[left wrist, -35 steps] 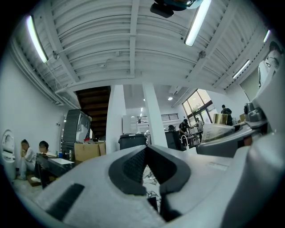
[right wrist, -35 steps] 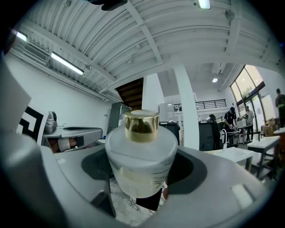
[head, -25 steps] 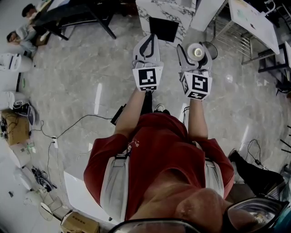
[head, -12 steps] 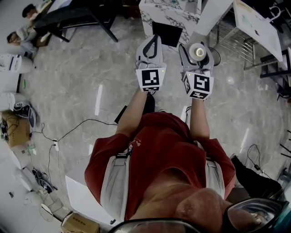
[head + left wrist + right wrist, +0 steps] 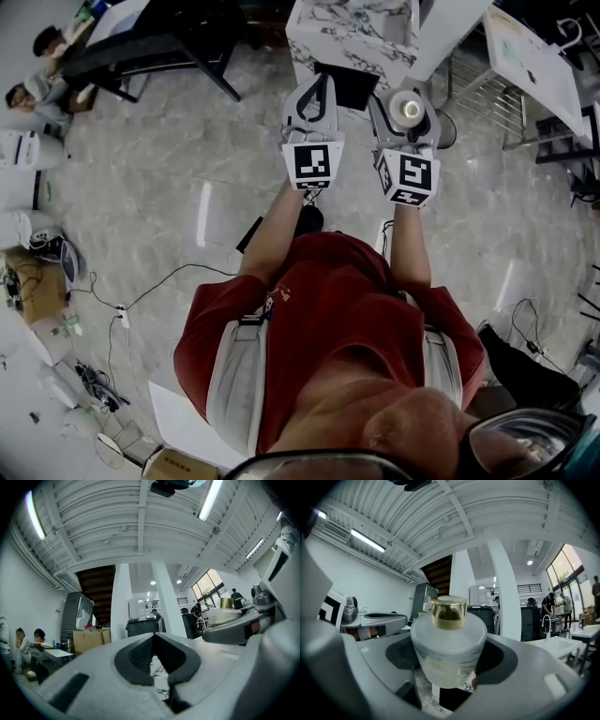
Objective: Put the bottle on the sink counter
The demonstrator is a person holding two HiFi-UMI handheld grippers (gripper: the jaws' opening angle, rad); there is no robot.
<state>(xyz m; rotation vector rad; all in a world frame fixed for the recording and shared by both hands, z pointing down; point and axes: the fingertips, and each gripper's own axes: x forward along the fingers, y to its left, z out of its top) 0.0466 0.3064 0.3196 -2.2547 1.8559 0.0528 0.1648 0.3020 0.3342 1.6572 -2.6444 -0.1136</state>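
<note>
Frosted bottle held up in the right gripper, near the marble counter.

The bottle (image 5: pixel 447 653) is squat and round-shouldered, made of frosted white glass with a shiny gold cap (image 5: pixel 449 612). It stands upright between the dark pads of the right gripper (image 5: pixel 409 120), which clamp its body on both sides. From above, its top shows as a pale round disc on the near side of the marble-patterned counter (image 5: pixel 349 36) at the far end of the floor. The left gripper (image 5: pixel 310 94), just beside it on the left, has its jaw tips drawn together with nothing between them.
</note>
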